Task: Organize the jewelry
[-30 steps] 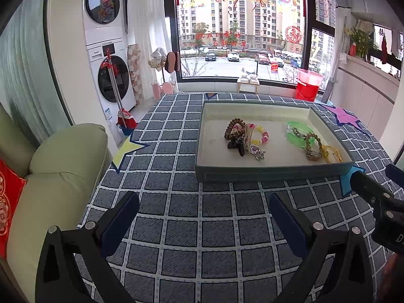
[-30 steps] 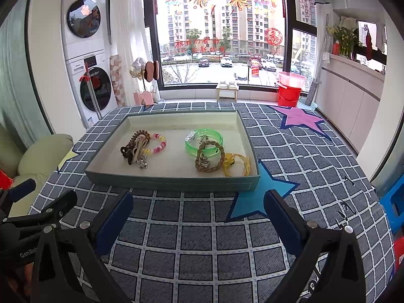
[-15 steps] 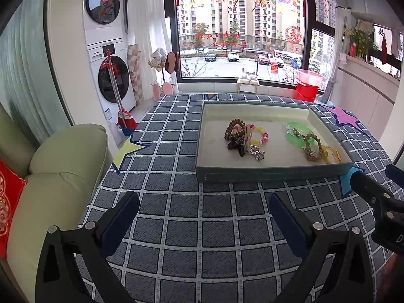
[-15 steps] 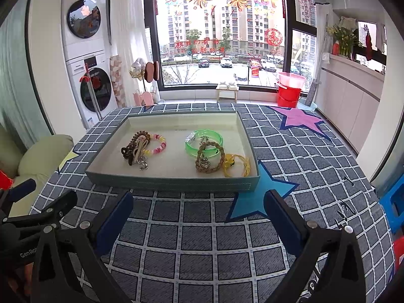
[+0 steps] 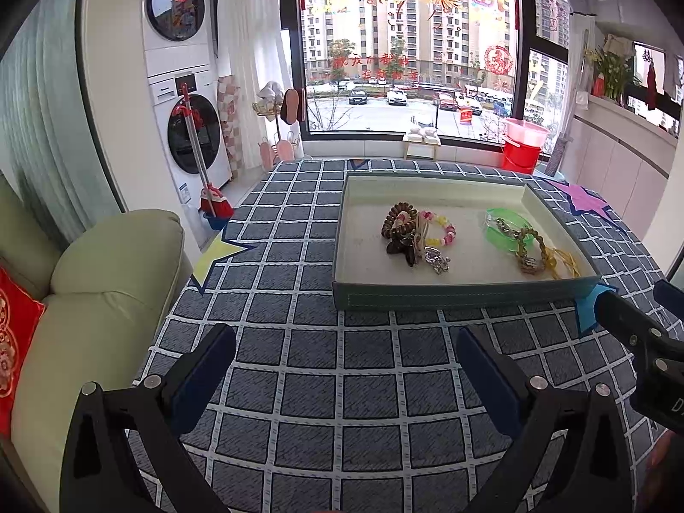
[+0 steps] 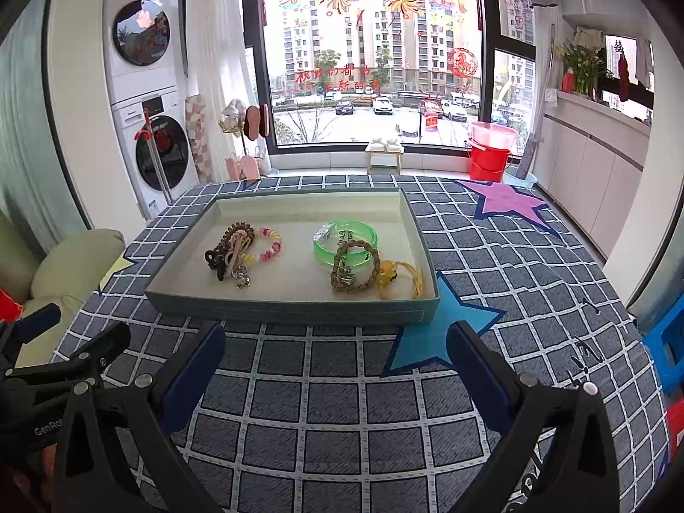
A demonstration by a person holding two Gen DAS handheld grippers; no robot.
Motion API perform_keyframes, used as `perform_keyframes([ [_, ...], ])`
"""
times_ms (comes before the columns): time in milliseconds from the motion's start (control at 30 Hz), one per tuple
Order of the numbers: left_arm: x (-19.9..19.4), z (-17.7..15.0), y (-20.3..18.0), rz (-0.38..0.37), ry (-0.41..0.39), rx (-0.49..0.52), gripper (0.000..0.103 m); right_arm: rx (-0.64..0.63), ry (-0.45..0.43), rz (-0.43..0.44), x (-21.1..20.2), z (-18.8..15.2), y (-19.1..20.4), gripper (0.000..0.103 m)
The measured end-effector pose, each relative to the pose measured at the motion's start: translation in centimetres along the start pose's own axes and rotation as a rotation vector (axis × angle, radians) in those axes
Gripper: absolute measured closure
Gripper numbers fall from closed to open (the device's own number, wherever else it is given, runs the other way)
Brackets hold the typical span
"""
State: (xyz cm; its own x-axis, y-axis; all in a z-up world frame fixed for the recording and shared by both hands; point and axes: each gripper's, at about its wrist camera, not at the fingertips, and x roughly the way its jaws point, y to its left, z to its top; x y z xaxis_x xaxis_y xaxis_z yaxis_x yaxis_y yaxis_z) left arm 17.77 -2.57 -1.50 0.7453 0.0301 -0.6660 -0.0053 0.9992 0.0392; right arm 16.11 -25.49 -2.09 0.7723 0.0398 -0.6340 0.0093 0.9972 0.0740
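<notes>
Holding both the left gripper [image 5: 346, 359] and the right gripper [image 6: 335, 357] spread wide and empty before the tray [image 6: 295, 313], we list inside it: green bangle [image 6: 347, 243], stiff, likely slippery; braided bracelet [image 6: 355, 266] and beaded bracelet [image 6: 267, 248], light, limp, tangle-prone. We judge rims best to pinch; low walls, open cloth around.

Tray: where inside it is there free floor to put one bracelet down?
In the tray, bare floor lies along the far wall and between the brown bead bracelet cluster and the green bangle. The near right corner is crowded by the braided bracelet and yellow cord.
</notes>
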Motion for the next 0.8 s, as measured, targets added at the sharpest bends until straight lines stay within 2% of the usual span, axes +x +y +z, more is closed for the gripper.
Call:
perform_keyframes([
  [800,0.29,-0.23,0.18,-0.01,0.01,0.001,0.0,0.003,0.001,0.0,0.01,-0.03,0.03,0.0],
])
